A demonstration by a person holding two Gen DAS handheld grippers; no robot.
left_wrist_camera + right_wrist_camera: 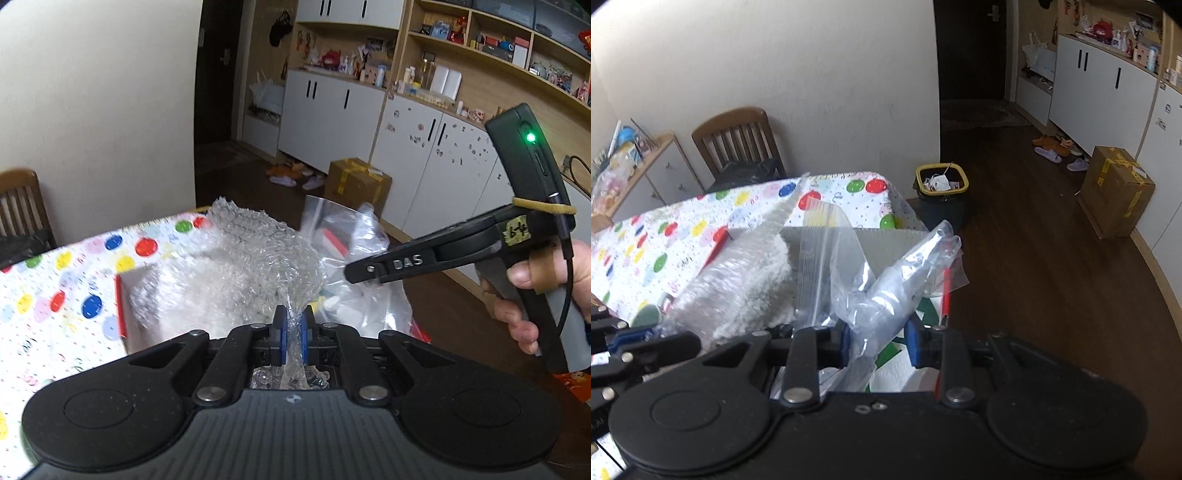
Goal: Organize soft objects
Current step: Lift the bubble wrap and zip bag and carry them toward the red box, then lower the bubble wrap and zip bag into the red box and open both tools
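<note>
- Left gripper (293, 326): clamped tight on one sheet of bubble wrap (236, 266), above the box (886, 240) on the dotted tablecloth (55, 266).
- Right gripper (877, 341): part-closed on a bunch of clear plastic bags (882, 291); count unclear, at least two.
- One chair (738, 142), one bin (942, 184).

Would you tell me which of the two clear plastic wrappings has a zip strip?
The smooth clear plastic bag in the right gripper; the left gripper's bubble wrap has none.

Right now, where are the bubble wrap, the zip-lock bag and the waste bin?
bubble wrap (236, 266): left wrist view, crumpled middle.
zip-lock bag (820, 236): right wrist view, ridged zip strip.
waste bin (942, 206): right wrist view, dark front wall.
</note>
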